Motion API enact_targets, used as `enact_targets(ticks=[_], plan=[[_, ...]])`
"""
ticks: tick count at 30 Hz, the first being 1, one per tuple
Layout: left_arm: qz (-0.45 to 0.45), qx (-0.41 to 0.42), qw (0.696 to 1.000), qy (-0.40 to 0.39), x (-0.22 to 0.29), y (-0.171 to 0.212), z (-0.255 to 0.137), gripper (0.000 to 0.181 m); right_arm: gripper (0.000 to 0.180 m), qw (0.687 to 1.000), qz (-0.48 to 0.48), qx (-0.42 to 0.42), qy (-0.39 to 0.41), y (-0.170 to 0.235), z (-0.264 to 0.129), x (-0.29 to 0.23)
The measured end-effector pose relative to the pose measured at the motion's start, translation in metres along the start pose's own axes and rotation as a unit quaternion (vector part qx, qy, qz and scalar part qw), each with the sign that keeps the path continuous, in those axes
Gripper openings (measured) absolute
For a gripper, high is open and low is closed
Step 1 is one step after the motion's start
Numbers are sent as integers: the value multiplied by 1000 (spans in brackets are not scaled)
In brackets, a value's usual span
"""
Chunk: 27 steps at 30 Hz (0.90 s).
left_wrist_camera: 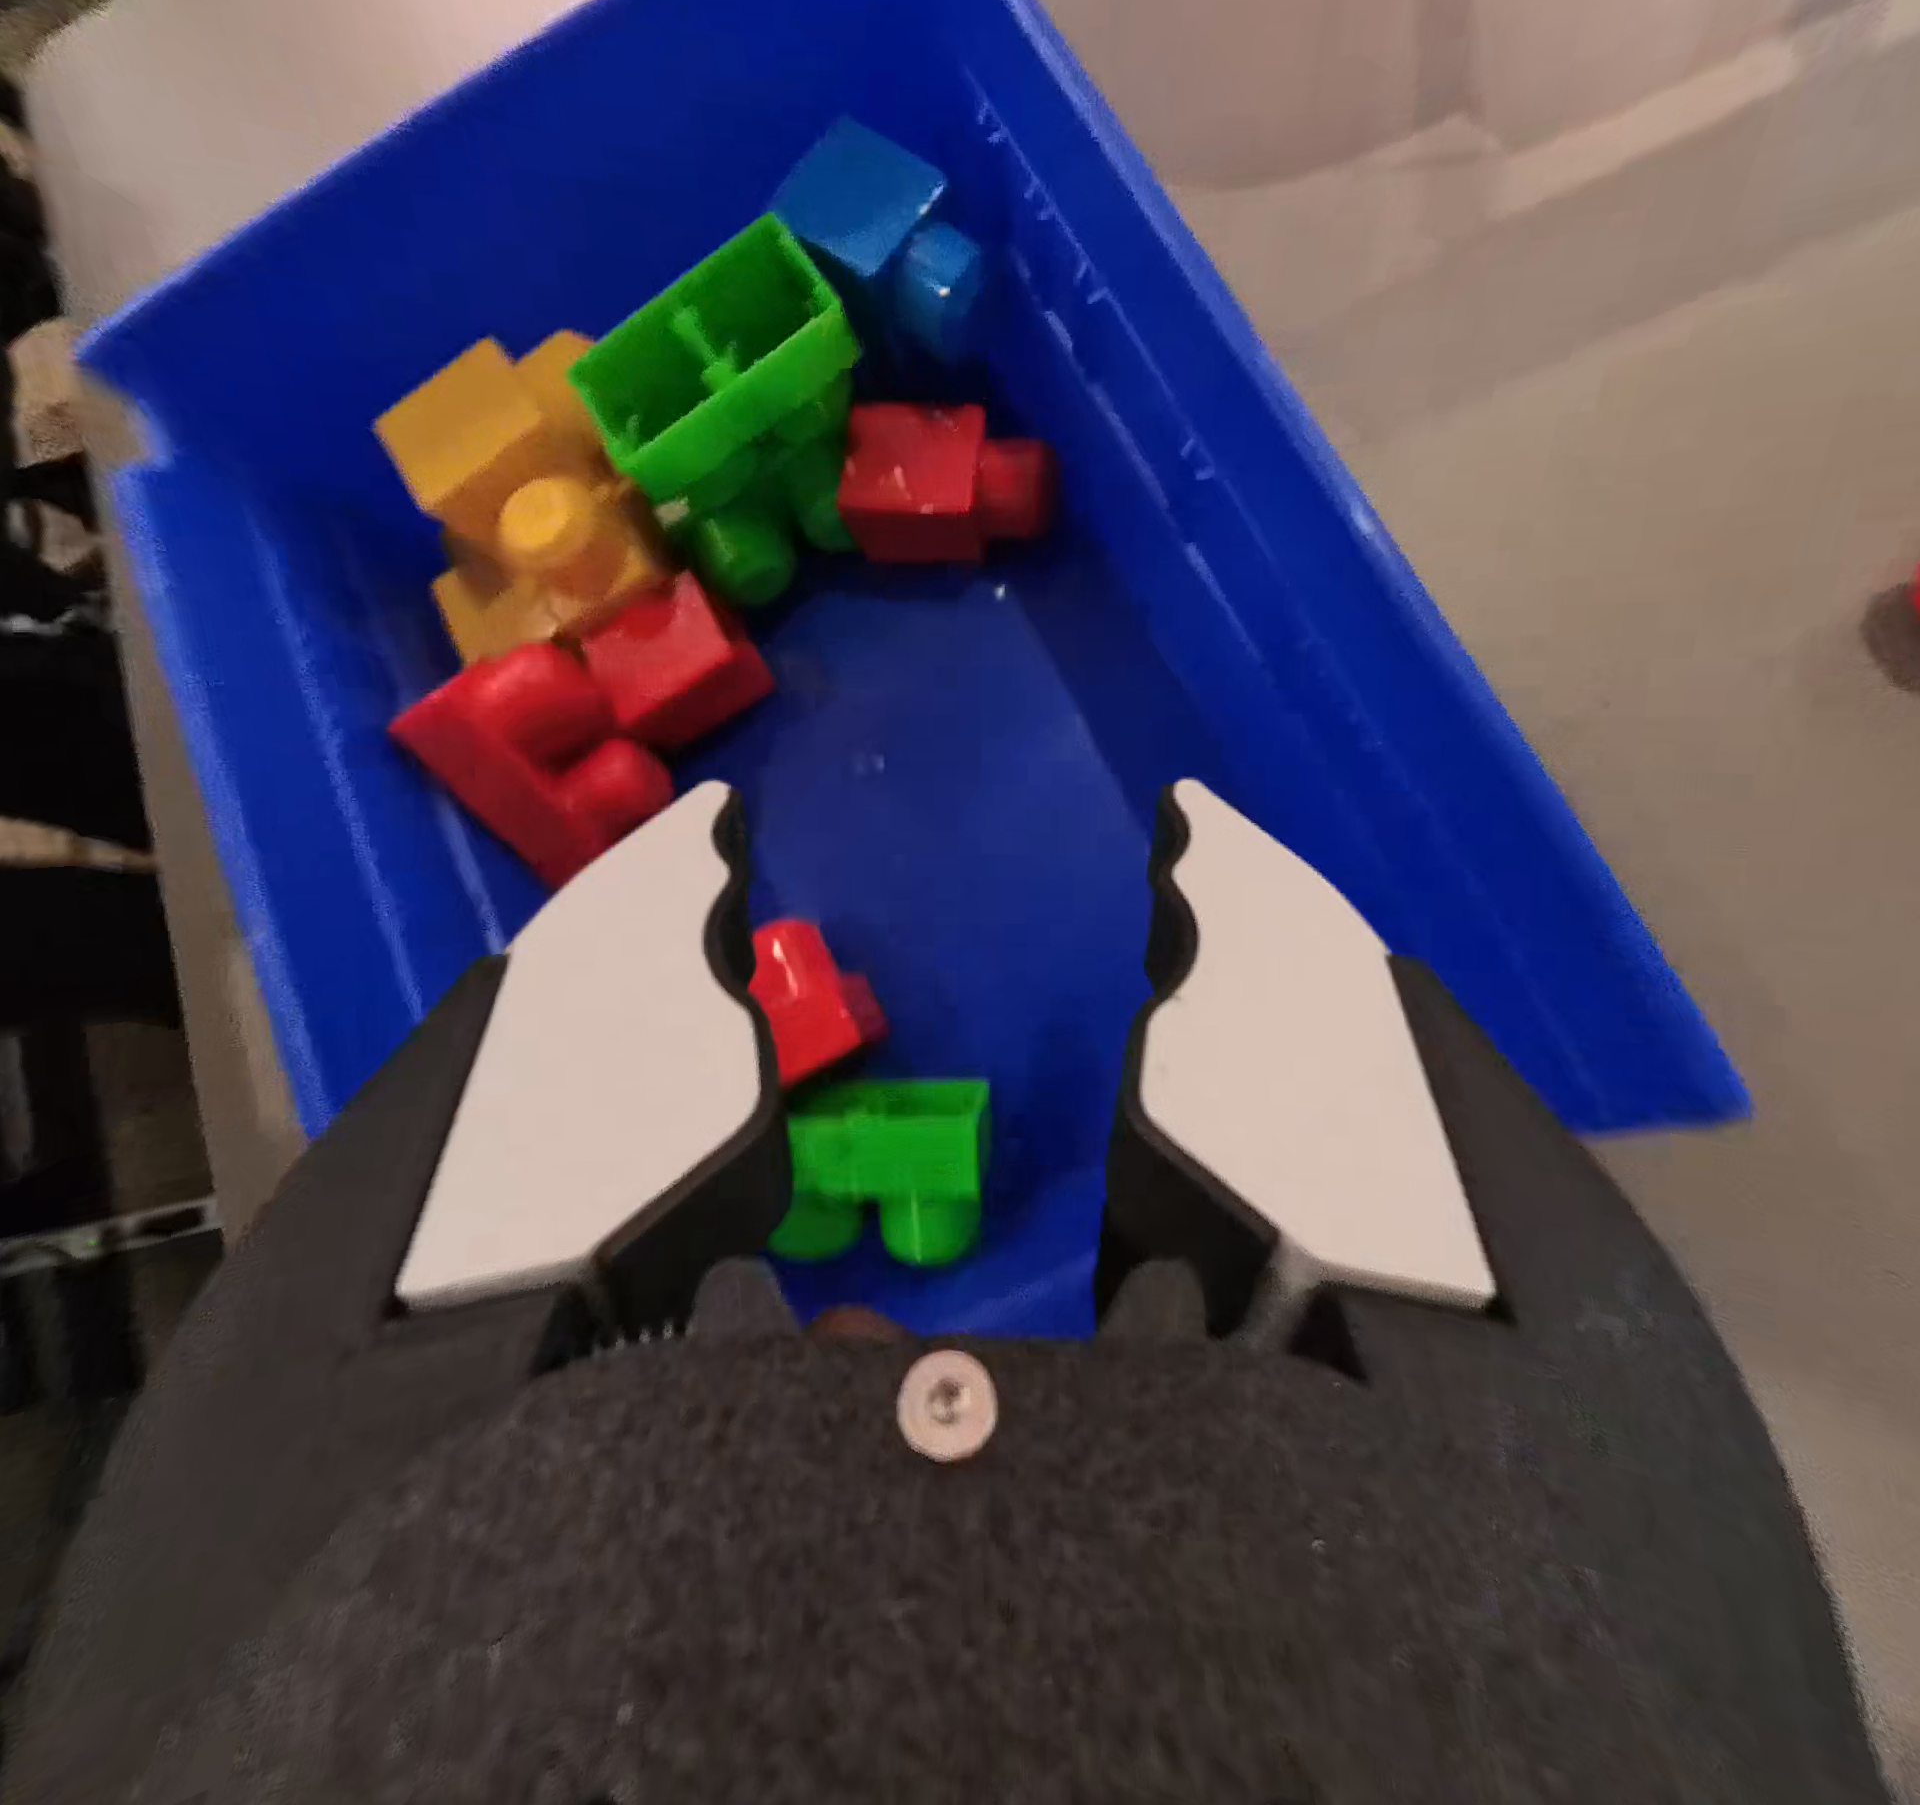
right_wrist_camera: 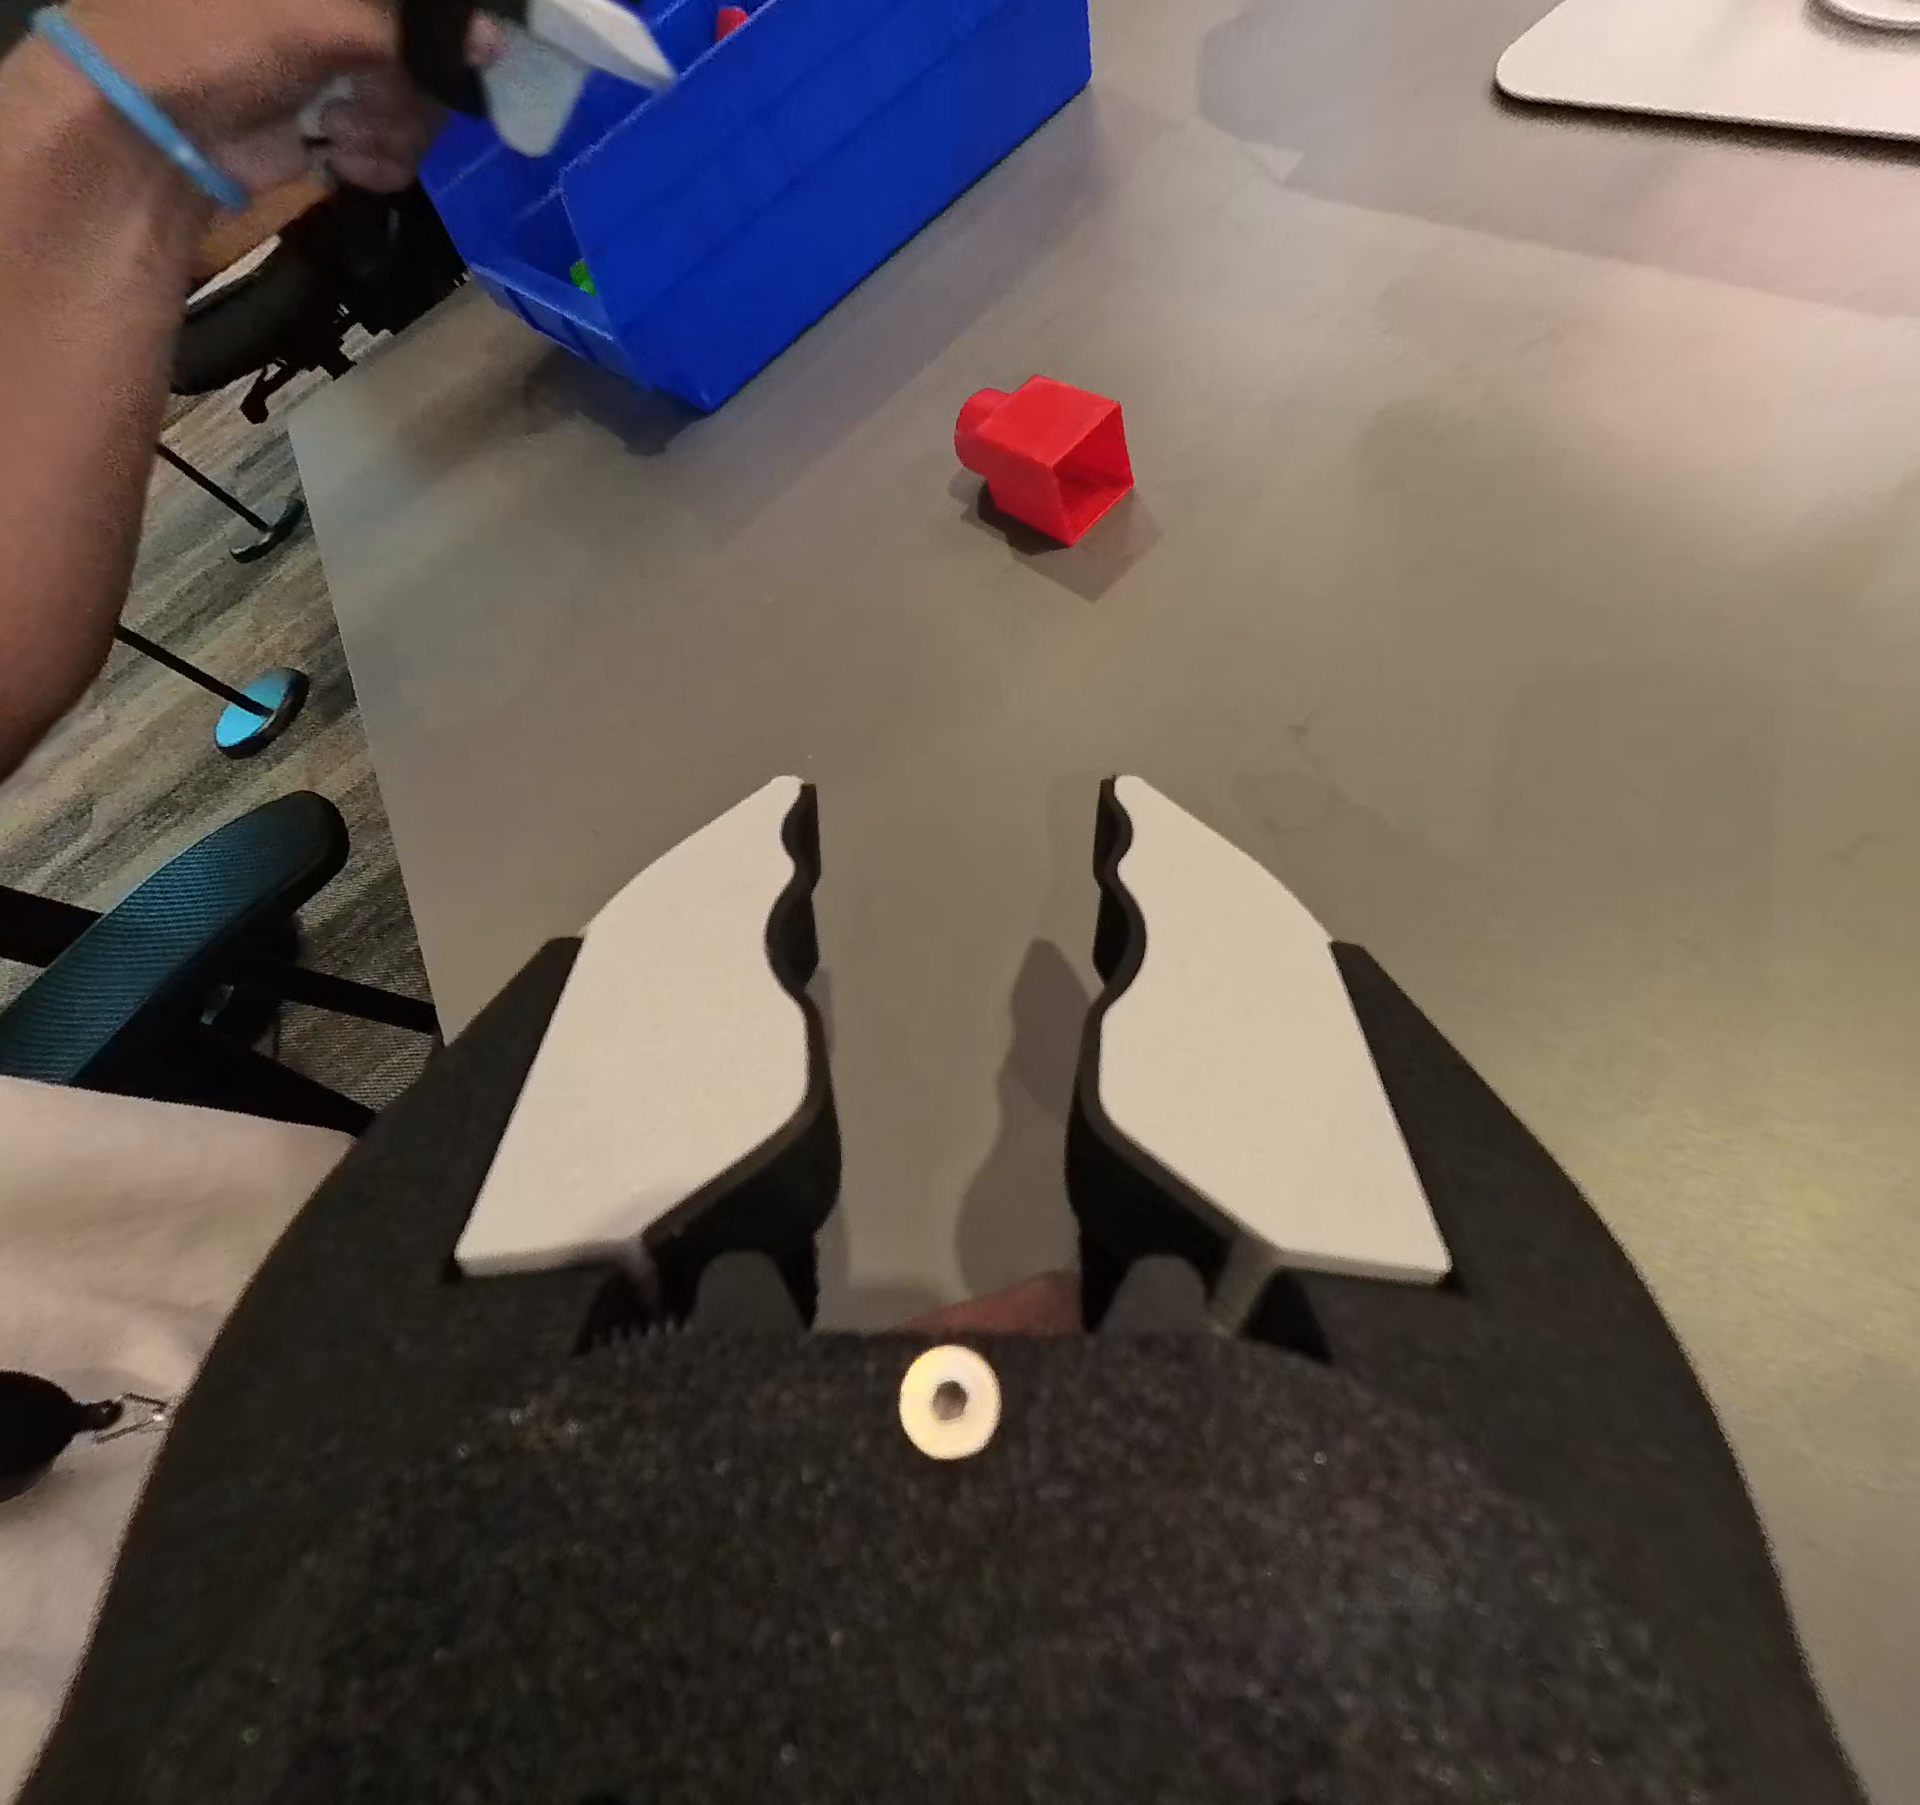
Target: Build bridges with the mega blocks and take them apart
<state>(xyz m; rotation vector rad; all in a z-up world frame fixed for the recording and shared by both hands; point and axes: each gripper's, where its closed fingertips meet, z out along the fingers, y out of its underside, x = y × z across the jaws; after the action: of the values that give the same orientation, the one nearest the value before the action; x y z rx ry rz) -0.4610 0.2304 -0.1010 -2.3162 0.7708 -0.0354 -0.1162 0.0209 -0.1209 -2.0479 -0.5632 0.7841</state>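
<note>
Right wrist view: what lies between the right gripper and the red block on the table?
Nothing: only bare grey table lies between the open right gripper and the red block, as the right wrist view shows.

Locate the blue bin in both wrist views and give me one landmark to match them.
Left wrist view: blue bin fills the centre, blocks inside.
Right wrist view: blue bin upper left, on the grey table.
Shared landmark: the left tool, over the bin.

Bin blocks (left_wrist_camera: 665, 529): red, yellow, green and blue, heaped at the far end; one red (left_wrist_camera: 805, 1002) and one green (left_wrist_camera: 883, 1168) nearer.
Table block (right_wrist_camera: 1049, 456): red, on its side, hollow end showing.
</note>
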Motion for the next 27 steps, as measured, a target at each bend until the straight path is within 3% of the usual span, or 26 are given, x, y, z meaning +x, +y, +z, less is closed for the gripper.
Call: enact_targets(ticks=[3,8,14,22,25,27], plan=[[113,-15,993,27,3,-19,35,74,51,1000,1,-2,-1,0,0,0],[280,-34,956,76,5,-33,71,70,50,1000,-4,-9,10,0,-3,2],[320,-36,944,69,-31,-62,73,70,50,999,3,-17,32,2,-4,7],[366,-144,913,110,-61,-48,104,69,50,999,17,-8,51,-1,-3,8],[385,-177,899,113,-67,-40,115,42,50,998,15,-10,57,0,-3,5],[370,-193,897,145,-63,-37,108,40,50,998,15,-10,60,1,-5,3]])
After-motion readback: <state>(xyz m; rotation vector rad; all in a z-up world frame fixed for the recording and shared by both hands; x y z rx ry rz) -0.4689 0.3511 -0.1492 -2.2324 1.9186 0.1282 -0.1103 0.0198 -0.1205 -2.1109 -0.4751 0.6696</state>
